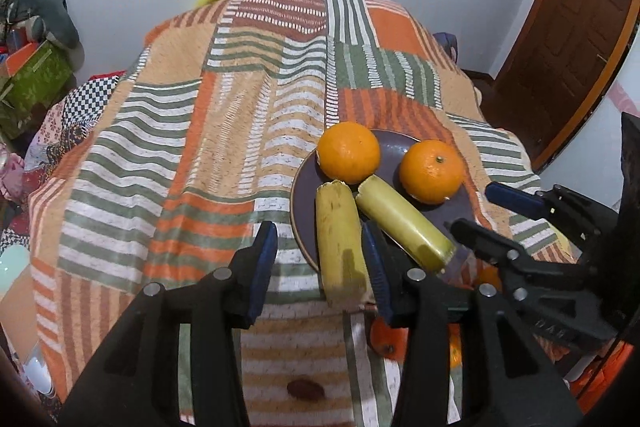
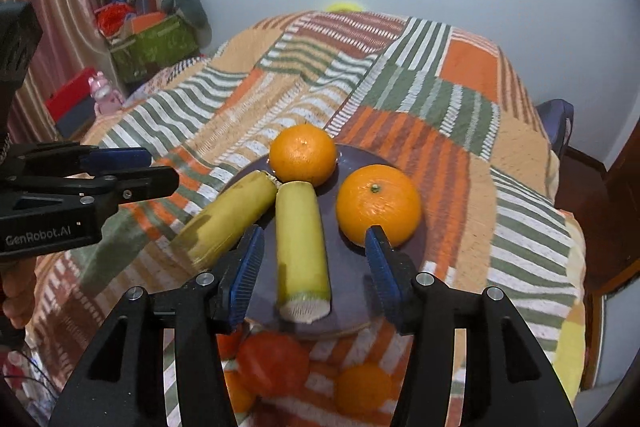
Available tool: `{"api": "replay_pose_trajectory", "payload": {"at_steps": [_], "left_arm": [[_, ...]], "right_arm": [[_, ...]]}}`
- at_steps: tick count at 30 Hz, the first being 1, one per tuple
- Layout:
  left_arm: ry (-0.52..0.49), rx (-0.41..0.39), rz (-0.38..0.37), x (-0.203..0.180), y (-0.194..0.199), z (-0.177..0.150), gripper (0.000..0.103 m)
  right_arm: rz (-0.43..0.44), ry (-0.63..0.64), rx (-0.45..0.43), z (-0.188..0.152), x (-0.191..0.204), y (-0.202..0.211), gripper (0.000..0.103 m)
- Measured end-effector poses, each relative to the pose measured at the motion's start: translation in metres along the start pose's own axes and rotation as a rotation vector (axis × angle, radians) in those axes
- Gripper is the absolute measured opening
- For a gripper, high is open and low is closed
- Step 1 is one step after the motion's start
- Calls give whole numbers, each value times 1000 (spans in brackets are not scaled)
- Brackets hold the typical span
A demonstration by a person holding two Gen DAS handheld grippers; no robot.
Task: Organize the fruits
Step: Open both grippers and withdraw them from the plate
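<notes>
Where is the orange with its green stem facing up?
In both wrist views, that orange sits on the dark plate's right side, beside the right yellow piece.

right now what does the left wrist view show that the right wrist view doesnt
Only the left wrist view: a brown door at right and a dark oval spot on the cloth near the camera.

Only the right wrist view: a striped curtain, a red box, a pink bottle, and the cut end of the right banana piece.

Both: the plate, two oranges, two banana pieces, both grippers open and empty.
</notes>
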State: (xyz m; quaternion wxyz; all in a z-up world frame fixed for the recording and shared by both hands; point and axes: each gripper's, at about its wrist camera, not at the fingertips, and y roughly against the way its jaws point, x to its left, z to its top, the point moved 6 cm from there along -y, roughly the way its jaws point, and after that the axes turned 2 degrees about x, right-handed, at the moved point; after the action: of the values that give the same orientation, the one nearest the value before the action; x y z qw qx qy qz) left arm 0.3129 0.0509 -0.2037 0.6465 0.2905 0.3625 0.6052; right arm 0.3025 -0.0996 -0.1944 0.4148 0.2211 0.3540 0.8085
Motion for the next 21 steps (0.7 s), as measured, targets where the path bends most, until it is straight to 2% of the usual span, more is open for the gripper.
{"api": "replay_pose_trajectory", "payload": {"at_steps": [10, 17, 21], "left_arm": [[-18, -6, -12, -9, 25, -28, 60], [-33, 53, -33, -20, 18, -56, 62], [-23, 101, -76, -27, 8, -76, 62]], "right_arm": [[7, -28, -27, -25, 5, 32, 53], [35, -66, 15, -53, 10, 32, 53], [58, -103, 42, -68, 10, 26, 53]]}}
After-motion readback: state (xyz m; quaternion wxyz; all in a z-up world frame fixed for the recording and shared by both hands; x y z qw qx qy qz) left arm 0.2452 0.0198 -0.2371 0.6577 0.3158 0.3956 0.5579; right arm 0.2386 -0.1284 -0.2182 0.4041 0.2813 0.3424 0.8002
